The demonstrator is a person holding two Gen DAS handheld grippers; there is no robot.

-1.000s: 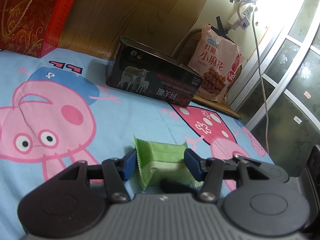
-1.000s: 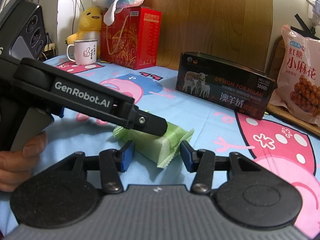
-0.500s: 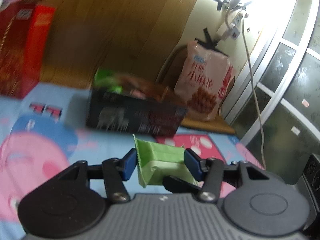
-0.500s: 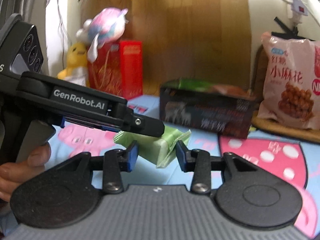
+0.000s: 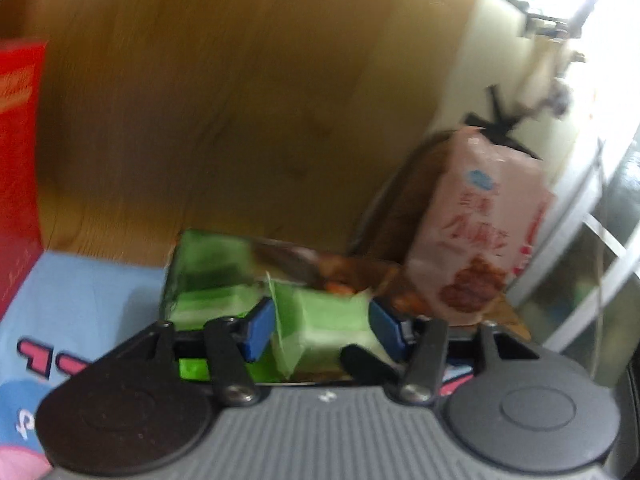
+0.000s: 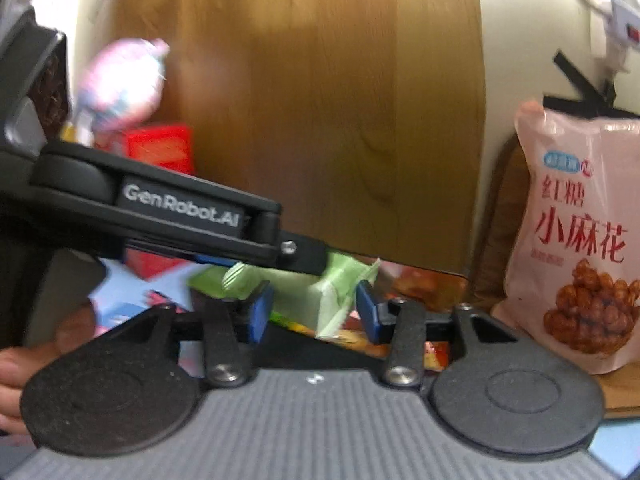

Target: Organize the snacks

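A: Where's the green snack packet [image 5: 324, 326]?
B: Pinched in the left gripper [image 5: 322, 326], above the open box [image 5: 208, 276]. Right gripper [image 6: 310, 310] brackets it; its grip I can't tell.
A: Writing?
B: "GenRobot.AI"; pink bag [image 6: 580, 240] reads "小麻花".

Matt green plastic wrapper [image 5: 328, 320]; smooth wooden headboard [image 6: 340, 120]

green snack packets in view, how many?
2 that I can make out. The held green packet sits between the left gripper pads. The second green packet lies just behind it to the left, beside orange-brown packs. The frames are blurred, so more may be hidden.
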